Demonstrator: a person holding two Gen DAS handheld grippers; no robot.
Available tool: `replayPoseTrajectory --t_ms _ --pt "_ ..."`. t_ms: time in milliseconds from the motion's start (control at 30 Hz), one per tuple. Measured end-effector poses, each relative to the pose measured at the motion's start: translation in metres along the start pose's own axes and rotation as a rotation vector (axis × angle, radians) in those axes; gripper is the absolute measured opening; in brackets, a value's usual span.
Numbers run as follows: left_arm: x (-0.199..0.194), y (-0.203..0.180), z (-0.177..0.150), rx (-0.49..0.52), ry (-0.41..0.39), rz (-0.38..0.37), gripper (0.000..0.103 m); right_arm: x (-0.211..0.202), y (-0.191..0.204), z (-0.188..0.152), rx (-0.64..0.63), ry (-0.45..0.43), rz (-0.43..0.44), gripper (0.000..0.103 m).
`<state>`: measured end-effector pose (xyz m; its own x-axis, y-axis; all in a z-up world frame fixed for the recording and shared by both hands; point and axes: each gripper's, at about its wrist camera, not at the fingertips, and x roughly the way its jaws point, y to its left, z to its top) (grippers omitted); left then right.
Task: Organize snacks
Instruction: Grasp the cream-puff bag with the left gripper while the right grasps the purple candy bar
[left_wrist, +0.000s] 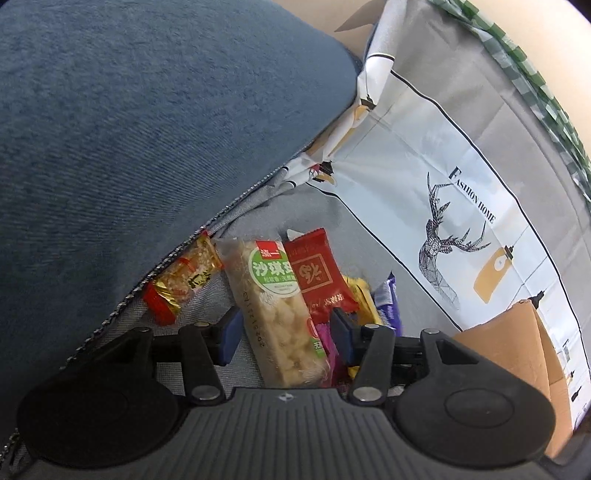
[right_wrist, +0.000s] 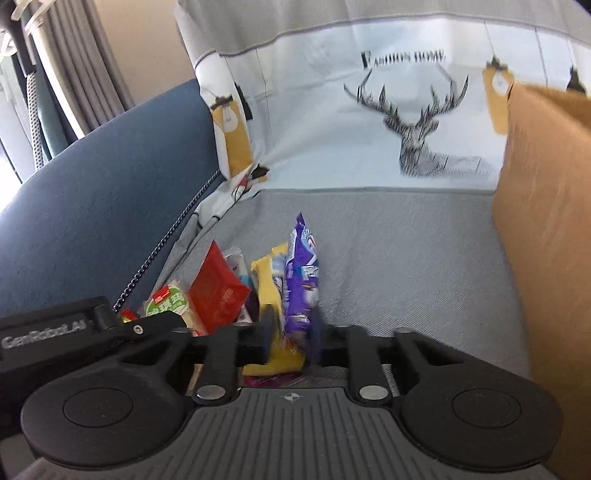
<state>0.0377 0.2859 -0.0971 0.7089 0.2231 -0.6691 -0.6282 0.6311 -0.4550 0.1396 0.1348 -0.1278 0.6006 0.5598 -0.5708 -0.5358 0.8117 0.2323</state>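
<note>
A pile of snack packets lies on a grey cloth beside a blue cushion. In the left wrist view my left gripper (left_wrist: 284, 332) is open, its blue pads either side of a long beige rice-crisp bar with a green label (left_wrist: 273, 306). A red packet (left_wrist: 317, 273) leans on the bar's right, and a gold and red candy (left_wrist: 181, 280) lies at its left. In the right wrist view my right gripper (right_wrist: 291, 332) is closed around a purple packet (right_wrist: 301, 273) and a yellow packet (right_wrist: 269, 295). The red packet (right_wrist: 218, 291) and the bar (right_wrist: 170, 302) sit to its left.
A blue cushion (left_wrist: 129, 129) fills the left side. A deer-print cloth (right_wrist: 406, 122) hangs behind. A brown cardboard box (right_wrist: 546, 240) stands at the right, also in the left wrist view (left_wrist: 517, 343). Bare grey cloth (right_wrist: 406, 266) lies between the pile and the box.
</note>
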Motion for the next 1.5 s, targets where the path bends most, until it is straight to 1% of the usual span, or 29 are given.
replayPoseTrajectory --t_ms 33,100,200,300,367,433,467,500,533,633,700,767,833,900,933,967,1000,1033,1067,1100,1167,1200,1267,1367,1433,1500 --pt "0.001 -0.001 0.0 0.008 0.001 0.0 0.06 -0.004 0.0 0.002 -0.013 -0.005 -0.009 0.014" --pt "0.002 -0.004 -0.001 0.024 0.003 -0.003 0.063 -0.017 0.003 0.003 -0.079 -0.016 -0.035 0.013" --pt "0.004 -0.006 -0.002 0.046 0.007 0.007 0.063 -0.037 0.015 -0.003 -0.237 -0.018 -0.084 0.013" --pt "0.008 -0.006 -0.003 0.06 0.022 0.031 0.063 -0.061 0.026 -0.027 -0.417 -0.035 -0.127 0.012" --pt "0.01 -0.006 -0.003 0.069 0.028 0.041 0.063 -0.075 0.034 -0.045 -0.522 -0.018 -0.152 0.012" --pt "0.013 -0.008 -0.004 0.095 0.034 0.063 0.062 -0.09 0.043 -0.056 -0.603 -0.045 -0.15 0.012" --pt "0.014 -0.009 -0.005 0.112 0.039 0.069 0.062 -0.097 0.049 -0.065 -0.677 -0.066 -0.167 0.012" --pt "0.013 -0.01 -0.006 0.129 0.038 0.07 0.057 -0.102 0.053 -0.076 -0.746 -0.078 -0.181 0.012" --pt "0.013 -0.012 -0.007 0.149 0.037 0.061 0.049 -0.107 0.053 -0.088 -0.797 -0.074 -0.184 0.012" --pt "0.008 -0.017 -0.011 0.24 0.025 0.071 0.042 -0.117 0.054 -0.114 -0.879 -0.028 -0.175 0.011" --pt "0.003 -0.019 -0.015 0.278 0.032 0.07 0.042 -0.125 0.058 -0.12 -0.904 -0.041 -0.151 0.011" --pt "-0.003 -0.018 -0.017 0.292 0.05 0.062 0.041 -0.128 0.059 -0.124 -0.903 -0.024 -0.121 0.011" --pt "-0.01 -0.015 -0.019 0.296 0.069 0.051 0.041 -0.132 0.062 -0.124 -0.876 -0.005 -0.09 0.012" --pt "-0.017 -0.007 -0.018 0.275 0.099 0.03 0.041 -0.133 0.061 -0.123 -0.813 0.047 -0.03 0.013" --pt "-0.021 -0.003 -0.017 0.258 0.113 0.021 0.041 -0.132 0.059 -0.12 -0.769 0.071 0.003 0.015" --pt "-0.023 0.003 -0.017 0.233 0.135 0.009 0.04 -0.132 0.057 -0.118 -0.725 0.088 0.027 0.024" --pt "-0.024 0.009 -0.016 0.198 0.167 -0.009 0.04 -0.132 0.054 -0.115 -0.68 0.097 0.043 0.038" --pt "-0.026 0.017 -0.016 0.155 0.202 -0.03 0.039 -0.133 0.052 -0.112 -0.628 0.099 0.051 0.046" --pt "-0.027 0.023 -0.017 0.114 0.228 -0.047 0.039 -0.132 0.048 -0.106 -0.568 0.098 0.056 0.061" --pt "-0.031 0.025 -0.017 0.101 0.241 -0.058 0.039 -0.131 0.043 -0.102 -0.511 0.102 0.06 0.067" --pt "-0.04 0.023 -0.02 0.105 0.23 -0.072 0.039 -0.126 0.033 -0.093 -0.399 0.128 0.071 0.068" --pt "-0.042 0.021 -0.021 0.112 0.22 -0.062 0.042 -0.122 0.028 -0.091 -0.354 0.142 0.072 0.07" --pt "-0.046 0.016 -0.024 0.13 0.203 -0.042 0.046 -0.115 0.022 -0.087 -0.293 0.159 0.064 0.072" --pt "-0.045 0.006 -0.027 0.172 0.184 -0.004 0.053 -0.11 0.015 -0.085 -0.224 0.147 0.059 0.075" --pt "-0.042 0.0 -0.029 0.2 0.168 0.023 0.064 -0.105 0.011 -0.083 -0.187 0.142 0.061 0.075" --pt "-0.037 -0.004 -0.031 0.224 0.161 0.048 0.071 -0.099 0.007 -0.081 -0.17 0.141 0.055 0.075"
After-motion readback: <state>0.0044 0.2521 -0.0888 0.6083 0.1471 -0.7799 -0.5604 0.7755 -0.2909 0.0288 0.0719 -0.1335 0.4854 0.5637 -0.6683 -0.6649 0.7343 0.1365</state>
